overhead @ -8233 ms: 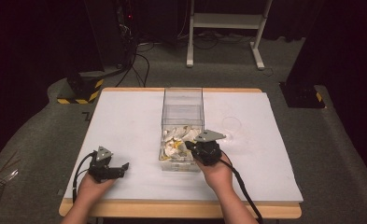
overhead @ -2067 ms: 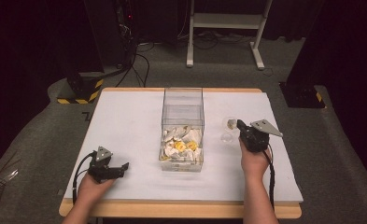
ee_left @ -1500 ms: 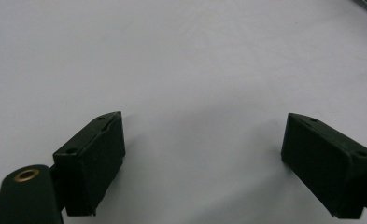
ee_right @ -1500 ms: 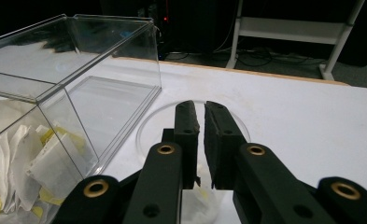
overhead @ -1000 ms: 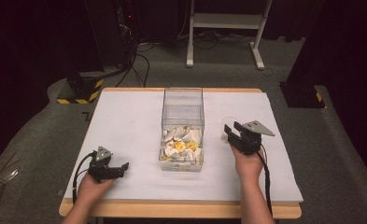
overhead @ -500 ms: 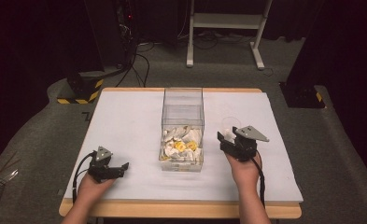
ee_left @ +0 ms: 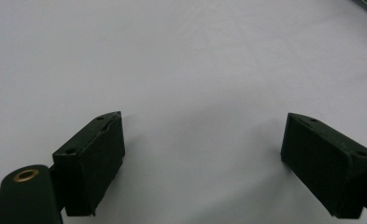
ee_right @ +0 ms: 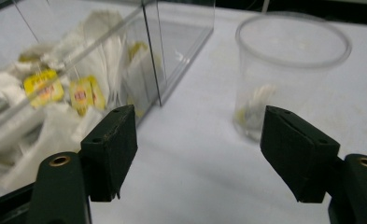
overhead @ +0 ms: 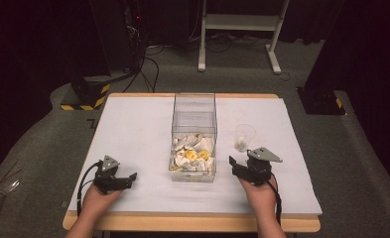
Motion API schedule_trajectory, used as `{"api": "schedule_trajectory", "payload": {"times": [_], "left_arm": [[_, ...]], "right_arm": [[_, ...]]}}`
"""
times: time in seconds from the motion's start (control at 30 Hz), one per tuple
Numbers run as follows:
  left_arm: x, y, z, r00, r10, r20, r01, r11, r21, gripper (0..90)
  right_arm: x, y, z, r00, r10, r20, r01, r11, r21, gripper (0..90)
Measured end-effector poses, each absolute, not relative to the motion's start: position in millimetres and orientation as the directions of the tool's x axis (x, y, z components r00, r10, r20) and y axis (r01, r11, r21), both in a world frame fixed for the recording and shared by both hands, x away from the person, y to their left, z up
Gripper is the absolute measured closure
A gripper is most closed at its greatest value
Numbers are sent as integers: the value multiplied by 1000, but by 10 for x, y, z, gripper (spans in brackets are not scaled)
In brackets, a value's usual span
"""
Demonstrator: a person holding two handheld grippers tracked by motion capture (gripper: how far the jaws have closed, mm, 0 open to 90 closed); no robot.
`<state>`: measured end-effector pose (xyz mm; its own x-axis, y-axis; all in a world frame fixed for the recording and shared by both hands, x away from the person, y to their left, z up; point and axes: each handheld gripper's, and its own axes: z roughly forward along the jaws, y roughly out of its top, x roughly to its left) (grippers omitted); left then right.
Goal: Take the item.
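Yellow labels on the tea bags (ee_right: 43,88) in the clear box (overhead: 194,130) are too blurred to read. Right gripper (ee_right: 197,154), fingers released and just widening with nothing between them, faces the plastic cup (ee_right: 291,74); left gripper (ee_left: 204,163) fingers are released over the worktop (ee_left: 195,56).

The high view looks forward and down from above the person's side, taking in the whole desk (overhead: 133,129) from some way off. The left gripper view sits low and close, facing bare desk surface. The right gripper view, equally close, faces the clear box (ee_right: 139,51) and plastic cup (ee_right: 291,70), both also seen from above (overhead: 194,119) (overhead: 244,137).
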<state>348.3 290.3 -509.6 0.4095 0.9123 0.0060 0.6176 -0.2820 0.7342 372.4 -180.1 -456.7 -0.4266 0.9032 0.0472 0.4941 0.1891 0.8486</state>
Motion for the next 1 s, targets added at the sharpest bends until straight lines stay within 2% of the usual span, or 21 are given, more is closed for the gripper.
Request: {"api": "schedule_trajectory", "payload": {"times": [0.27,0.47,0.63,1.0], "left_arm": [[3481,2898,-5096,408,913,5,618,-280,734,139],[3481,2897,-5097,408,913,5,618,-280,735,139],[3480,2896,-5097,408,913,5,618,-281,735,139],[3482,2897,-5096,409,912,7,618,-283,734,139]], "right_arm": [[3681,-1806,-4893,-419,906,53,579,222,785,246],[3713,-1782,-5014,-421,906,35,620,259,741,207],[3717,-1692,-5044,-450,893,-28,620,335,710,163],[3719,-1684,-5050,-431,902,-25,631,321,706,137]]}}
